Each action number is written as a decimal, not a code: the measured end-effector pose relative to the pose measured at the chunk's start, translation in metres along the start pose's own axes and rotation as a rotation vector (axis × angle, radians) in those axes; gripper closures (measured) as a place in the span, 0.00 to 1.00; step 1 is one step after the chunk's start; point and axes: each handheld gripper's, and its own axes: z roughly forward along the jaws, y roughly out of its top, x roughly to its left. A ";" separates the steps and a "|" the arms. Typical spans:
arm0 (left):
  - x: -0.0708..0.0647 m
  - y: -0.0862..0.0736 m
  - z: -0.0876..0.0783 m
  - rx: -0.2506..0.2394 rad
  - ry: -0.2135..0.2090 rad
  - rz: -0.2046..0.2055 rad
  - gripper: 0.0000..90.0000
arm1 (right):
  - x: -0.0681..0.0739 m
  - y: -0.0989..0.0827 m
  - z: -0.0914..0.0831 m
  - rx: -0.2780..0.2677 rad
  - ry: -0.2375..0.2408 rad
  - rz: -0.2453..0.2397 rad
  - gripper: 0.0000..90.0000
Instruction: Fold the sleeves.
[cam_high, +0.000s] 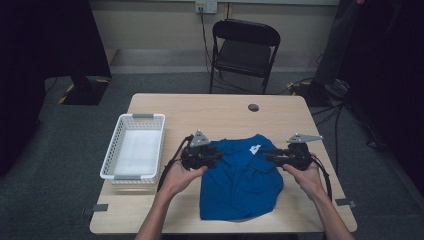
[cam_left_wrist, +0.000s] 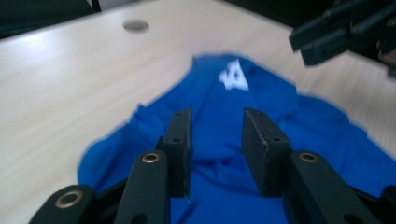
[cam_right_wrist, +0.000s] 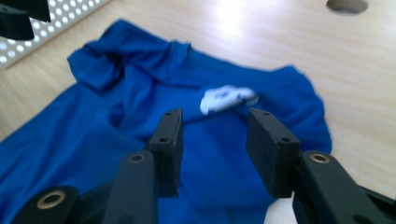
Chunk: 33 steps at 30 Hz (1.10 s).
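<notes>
Our forearms come in low, each with a hand-held gripper: the left hand-held gripper (cam_high: 214, 154) and the right hand-held gripper (cam_high: 270, 157) hover over the shirt's (cam_high: 243, 180) upper corners, jaws parted, nothing between them. It lies crumpled on the counter (cam_high: 200, 107) beside the basket (cam_high: 111, 150). We could pinch one layer, or the bunched left sleeve, and drag it askew.

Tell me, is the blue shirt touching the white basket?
Apart. The high view shows bare table between the blue shirt and the white basket.
</notes>
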 end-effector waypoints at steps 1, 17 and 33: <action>-0.001 -0.005 0.001 -0.006 -0.003 -0.006 0.72 | 0.000 -0.004 0.001 0.006 -0.001 0.005 0.62; -0.021 -0.062 0.011 0.152 -0.073 -0.008 0.70 | 0.012 -0.047 0.008 0.069 -0.025 -0.012 0.66; -0.028 -0.080 0.008 0.165 -0.076 0.007 0.68 | 0.025 -0.075 0.006 0.091 -0.053 -0.042 0.66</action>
